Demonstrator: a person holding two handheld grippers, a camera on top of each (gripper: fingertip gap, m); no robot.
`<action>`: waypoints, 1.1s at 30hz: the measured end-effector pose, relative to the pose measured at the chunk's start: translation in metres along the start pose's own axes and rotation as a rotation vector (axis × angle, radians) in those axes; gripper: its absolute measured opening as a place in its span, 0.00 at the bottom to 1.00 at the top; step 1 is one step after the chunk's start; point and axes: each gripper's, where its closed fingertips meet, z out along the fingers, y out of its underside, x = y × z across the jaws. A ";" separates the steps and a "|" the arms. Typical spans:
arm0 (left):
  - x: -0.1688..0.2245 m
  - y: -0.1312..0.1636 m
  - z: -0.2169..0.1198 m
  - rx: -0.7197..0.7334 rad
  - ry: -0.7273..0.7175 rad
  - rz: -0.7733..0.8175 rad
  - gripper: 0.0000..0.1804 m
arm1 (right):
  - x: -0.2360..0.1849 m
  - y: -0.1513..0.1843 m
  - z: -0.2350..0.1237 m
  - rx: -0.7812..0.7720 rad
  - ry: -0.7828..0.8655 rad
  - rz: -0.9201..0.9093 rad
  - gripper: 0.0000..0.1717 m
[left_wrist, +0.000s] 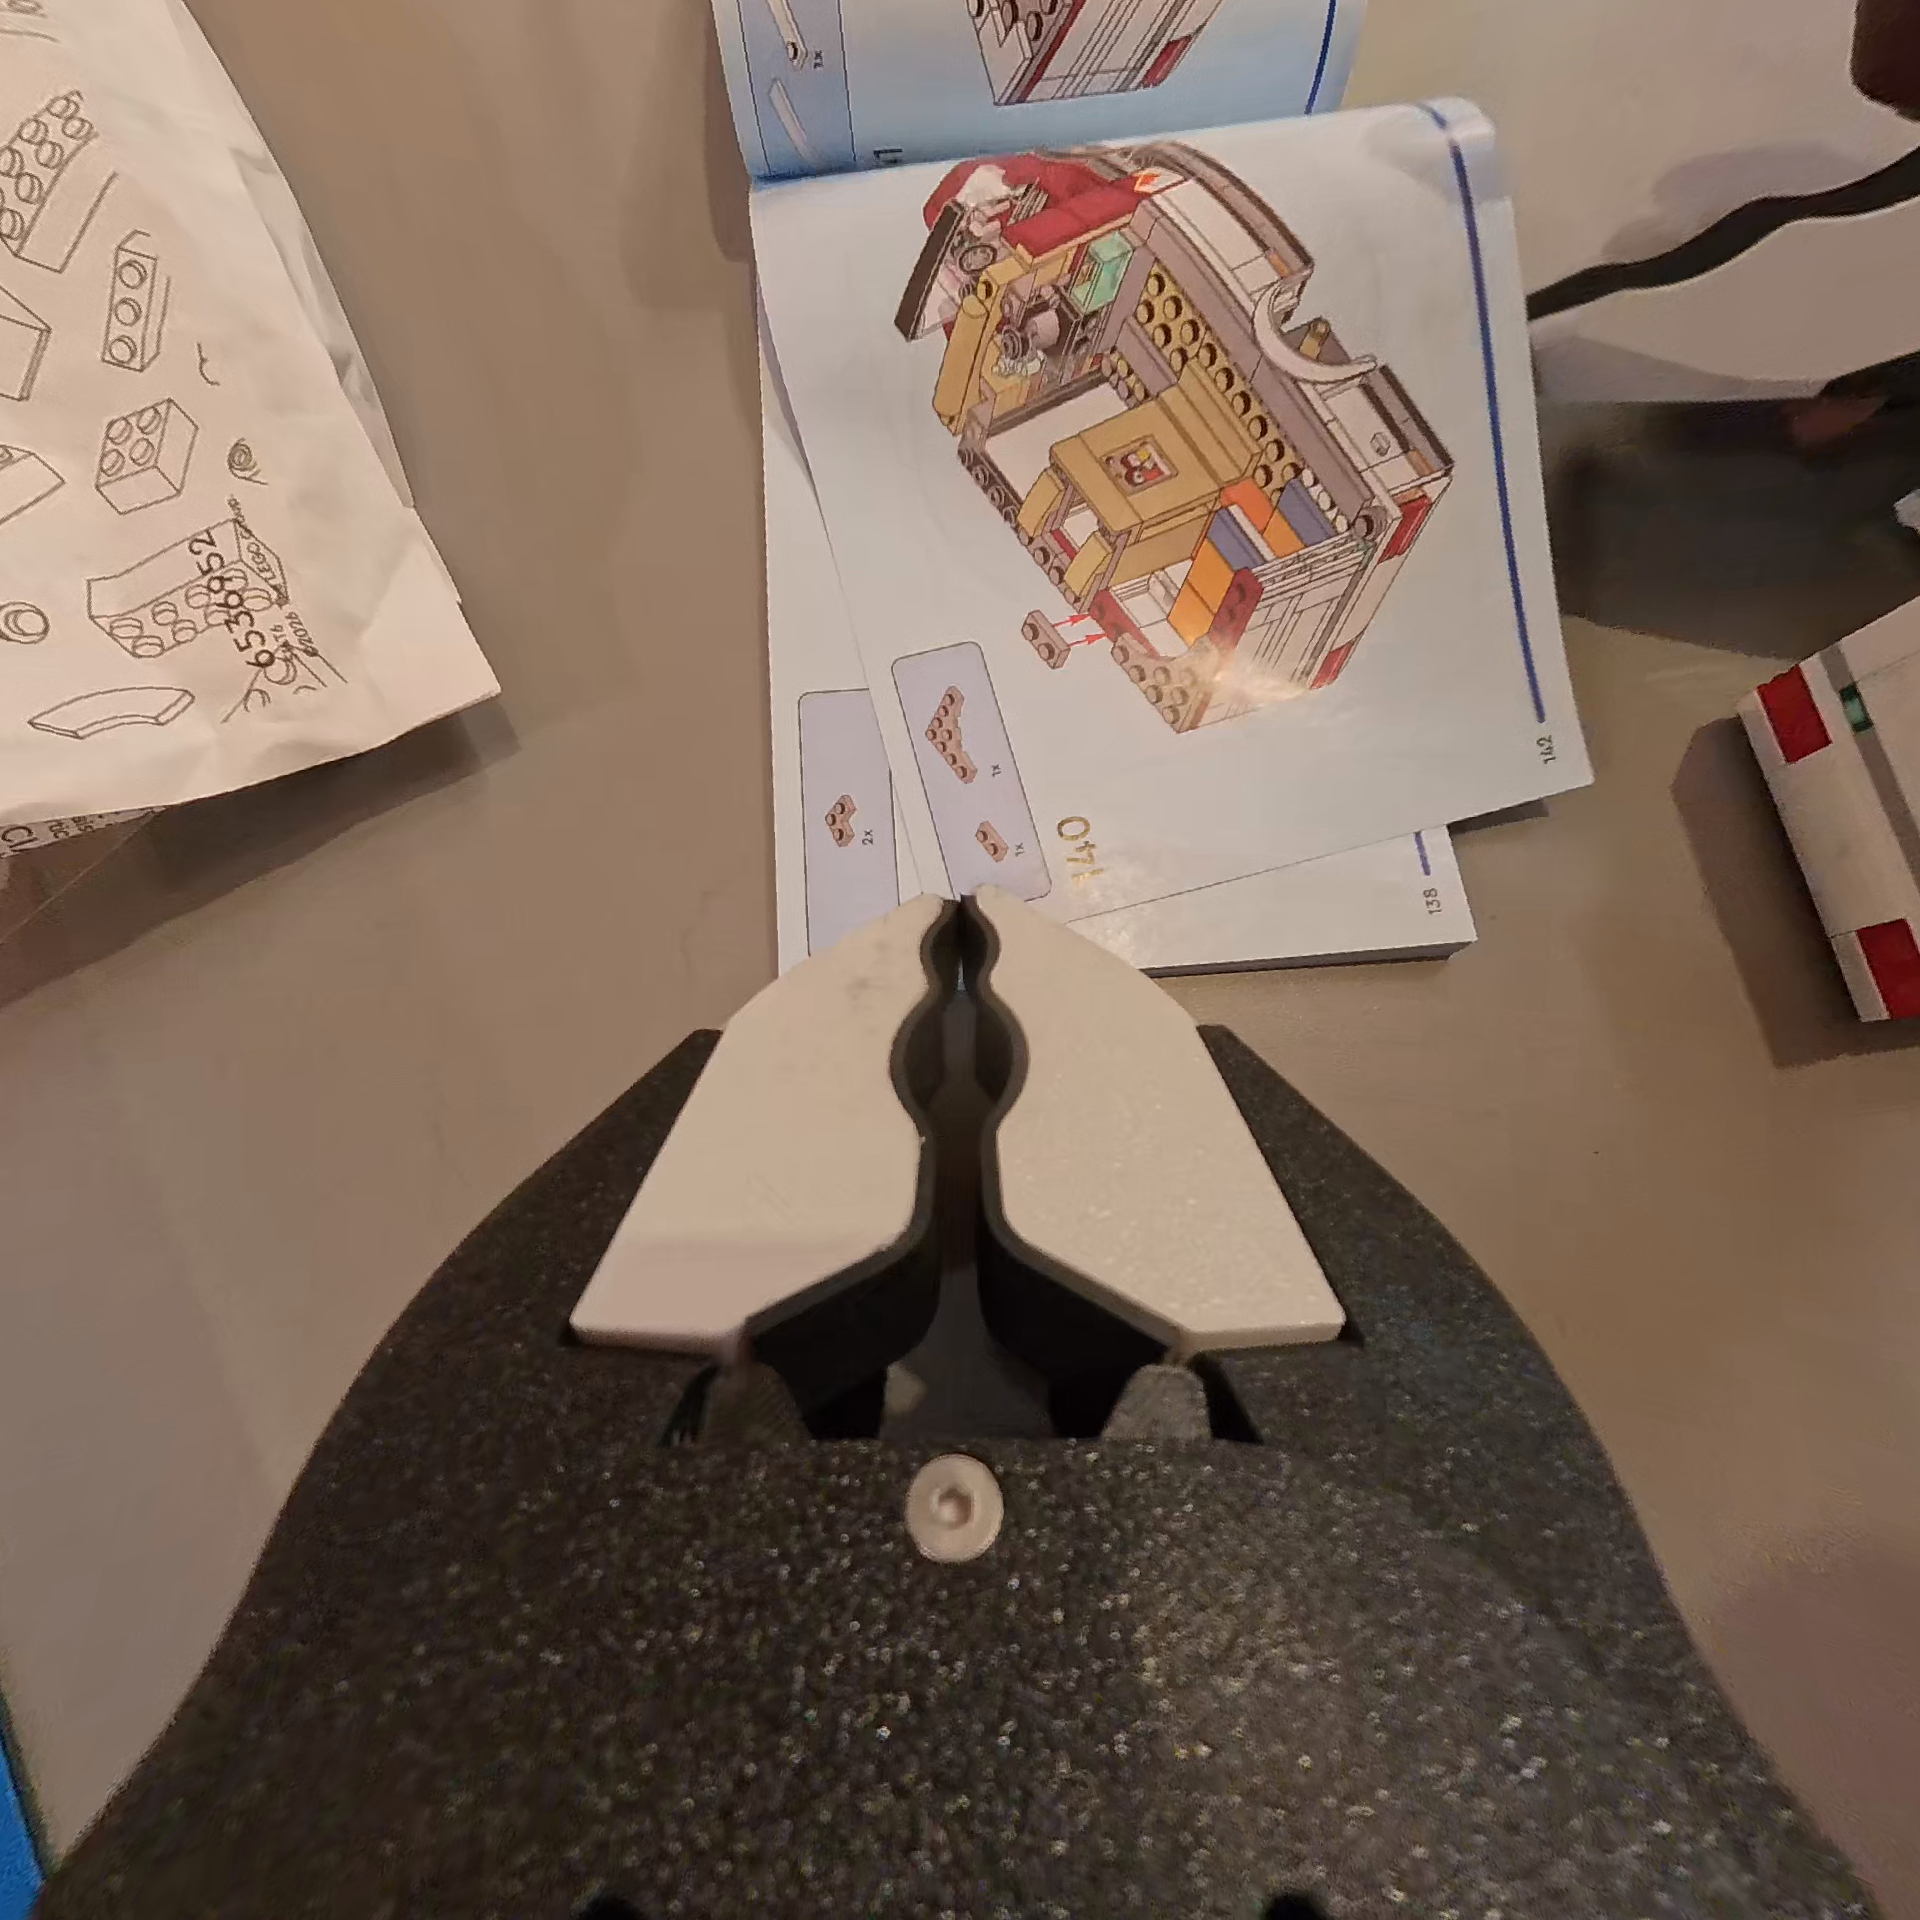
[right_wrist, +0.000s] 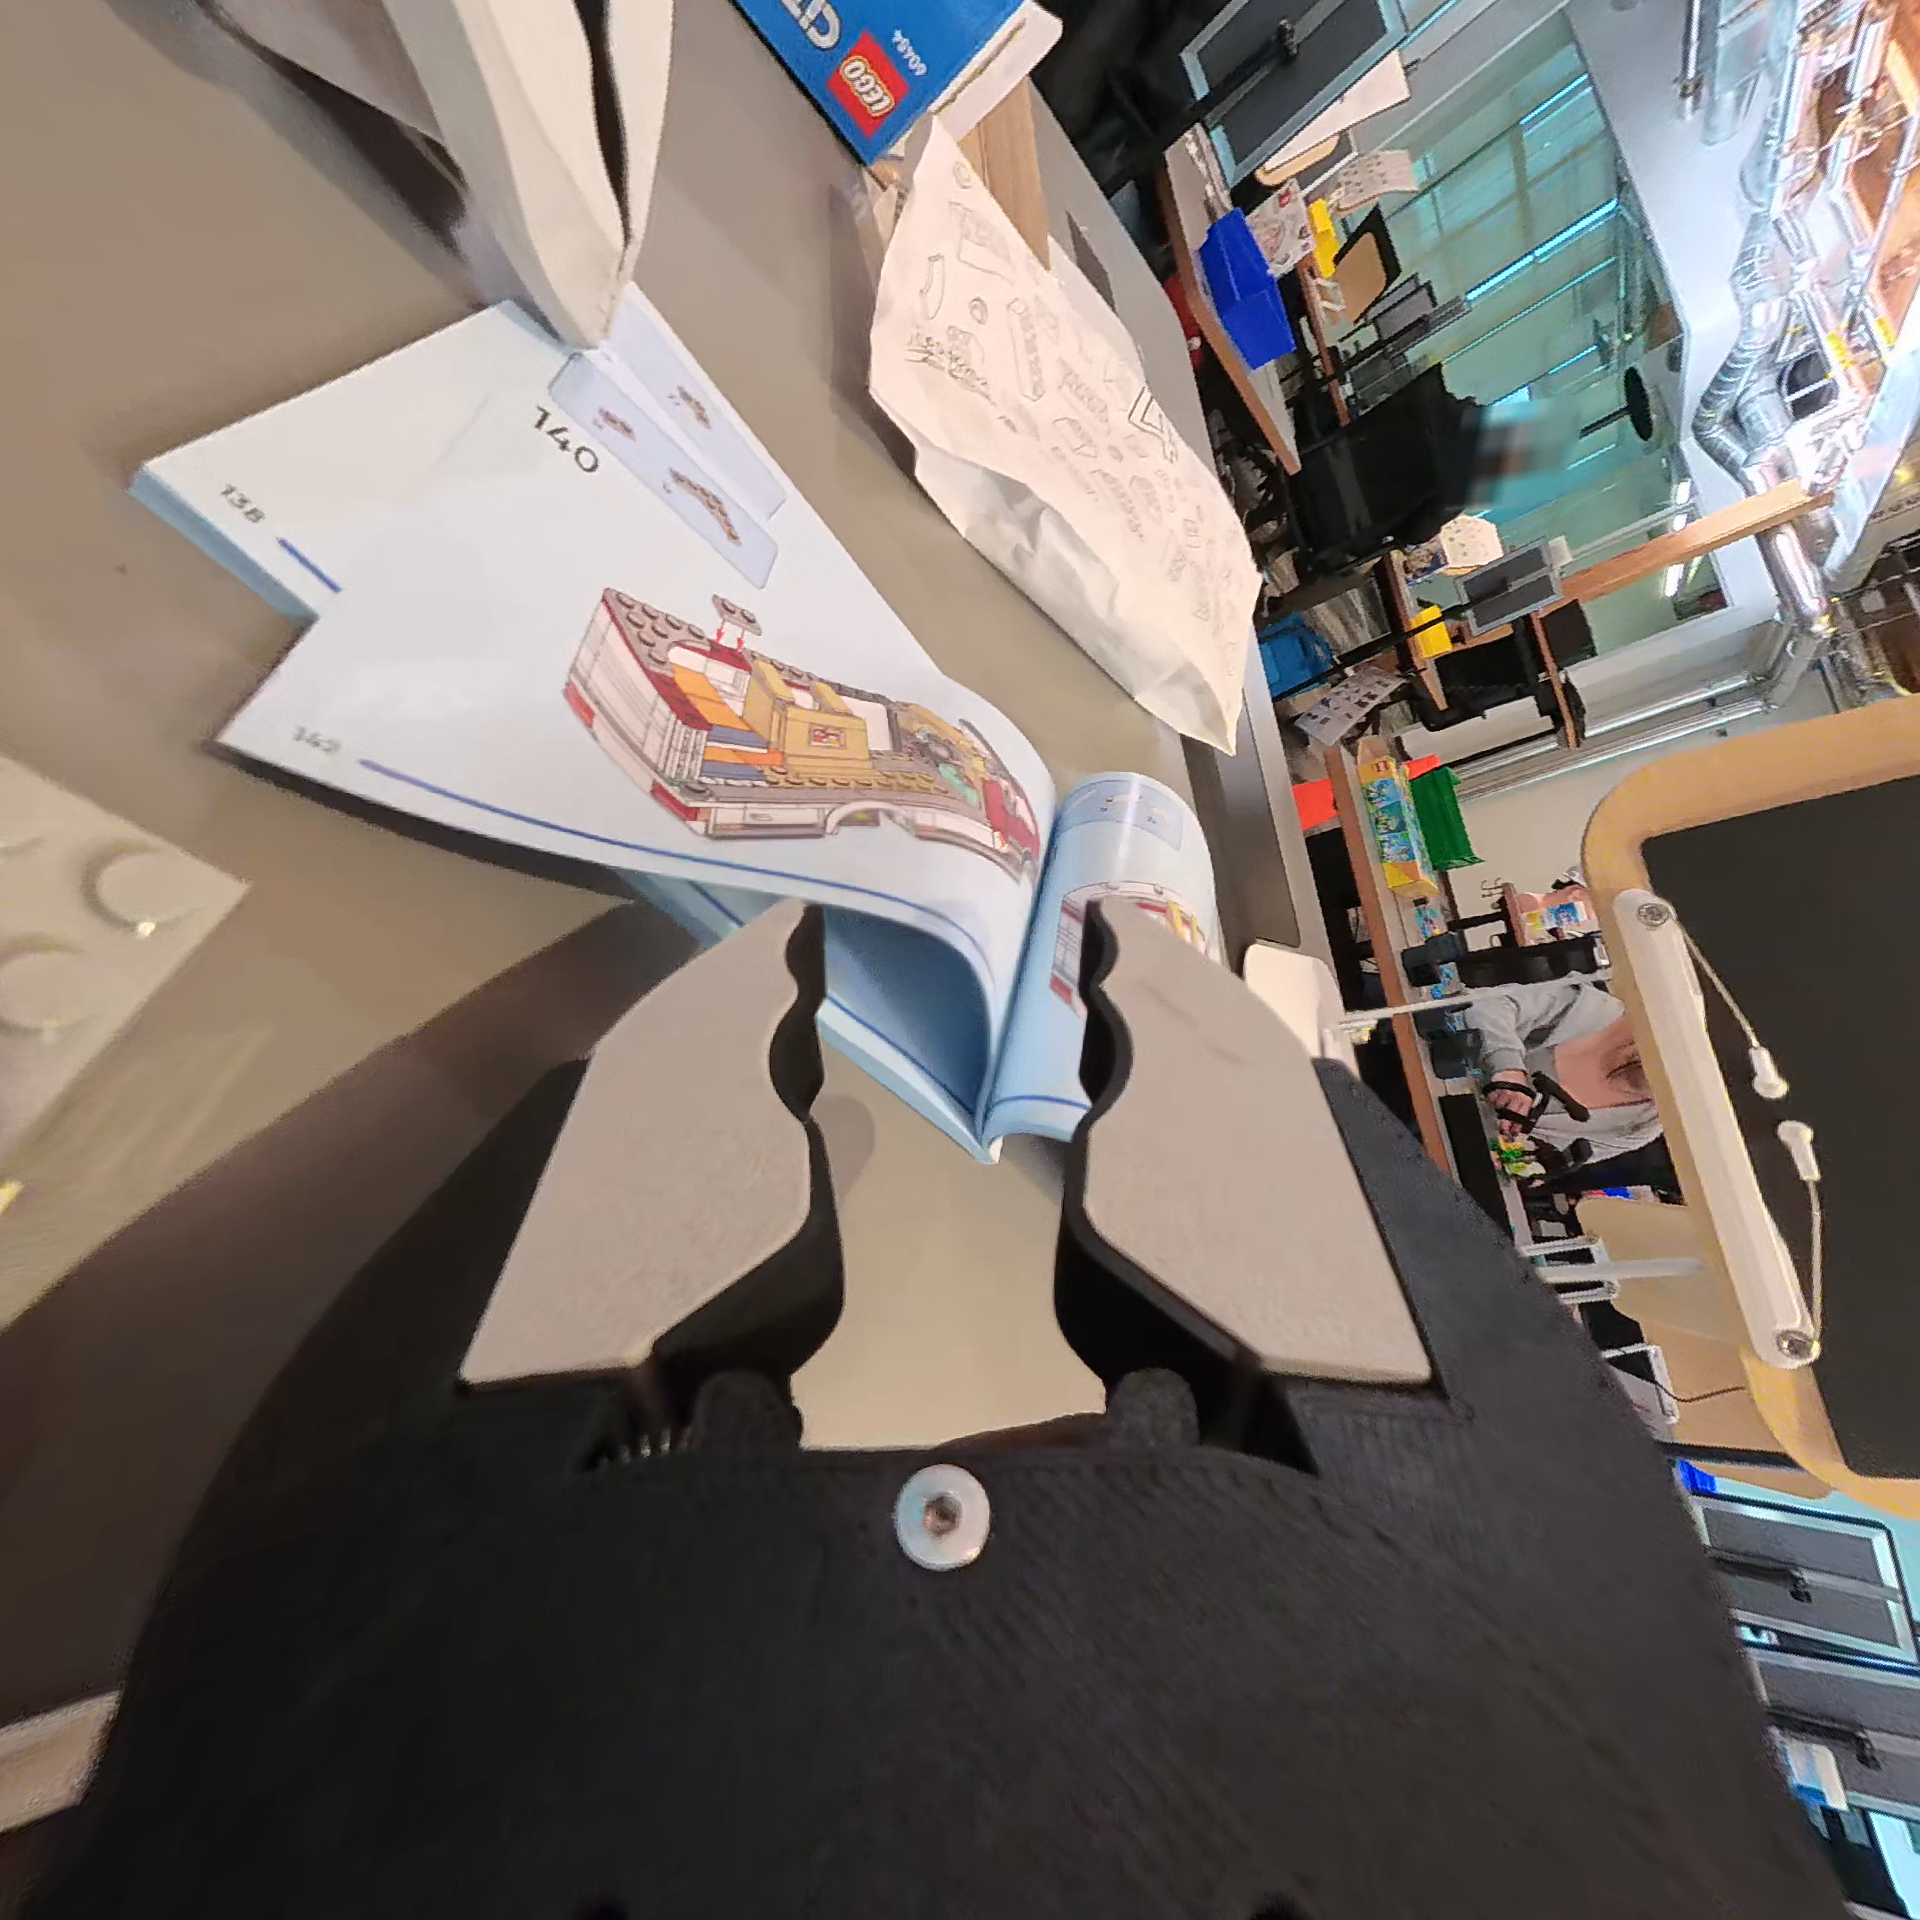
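An open building-instruction booklet (left_wrist: 1143, 520) lies on the grey table (left_wrist: 623, 520). My left gripper (left_wrist: 964, 906) is shut at the near corner of the top page (left_wrist: 1299, 727). That corner runs in between the fingertips, and the page sits skewed and lifted off the pages below. The right wrist view shows the left gripper (right_wrist: 582, 260) from the side, with its tip on that page corner. My right gripper (right_wrist: 945, 935) is open. It hovers by the booklet's (right_wrist: 520, 623) spine end, and its pads do not touch the curled pages.
A white paper bag printed with brick drawings (left_wrist: 156, 416) lies left of the booklet, also in the right wrist view (right_wrist: 1060, 436). A white and red brick model (left_wrist: 1849, 821) sits at the right. A blue box (right_wrist: 883, 62) stands behind. A black cable (left_wrist: 1714, 239) crosses the far right. There is about 15 cm between the tips of the two grippers.
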 end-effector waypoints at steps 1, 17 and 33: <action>0.000 -0.001 0.000 0.005 0.000 0.001 0.00 | 0.003 -0.001 0.000 0.000 0.014 -0.001 0.27; -0.029 -0.041 -0.040 0.375 -0.080 -0.127 0.14 | 0.085 0.033 0.006 -0.008 0.177 0.416 0.28; -0.023 -0.032 -0.026 0.278 -0.084 -0.080 0.13 | 0.090 0.128 0.024 -0.322 0.165 0.916 0.29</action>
